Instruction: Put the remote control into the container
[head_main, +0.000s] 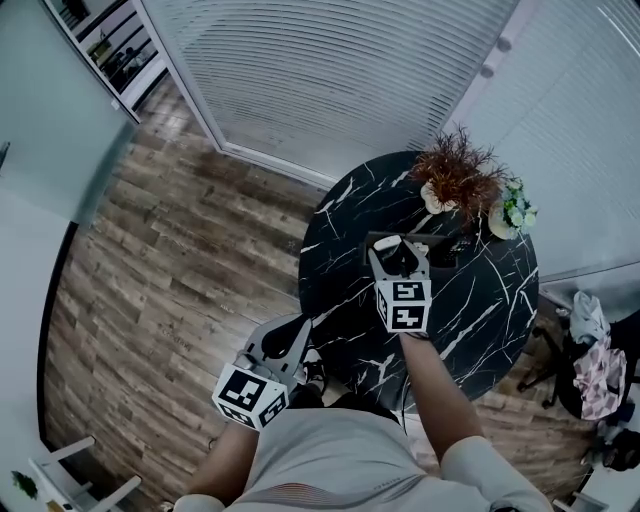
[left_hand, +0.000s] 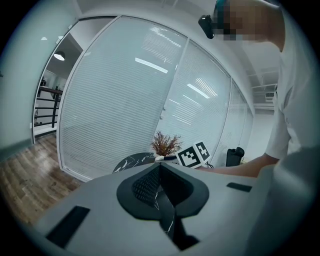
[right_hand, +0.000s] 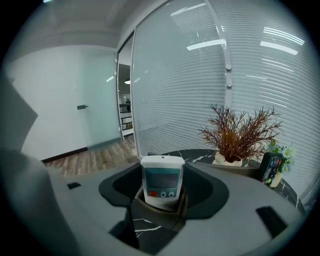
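A white remote control (right_hand: 161, 180) with a screen and small buttons stands upright, its lower end inside a small grey-brown container (right_hand: 159, 212). My right gripper (right_hand: 161, 172) is shut on the remote control, with a dark pad against each side. Seen from the head view, that right gripper (head_main: 400, 256) reaches over the middle of the round black marble table (head_main: 480, 300). My left gripper (head_main: 290, 338) hangs low by the person's body at the table's near edge. Its jaws are shut with nothing between them, as the left gripper view (left_hand: 160, 172) shows.
A dried reddish plant in a white pot (head_main: 455, 178) and a small flower pot (head_main: 513, 210) stand at the table's far side. A dark flat device (right_hand: 270, 167) leans beside them. Frosted glass walls close off the back, and clothes lie on a stand (head_main: 595, 355) at the right.
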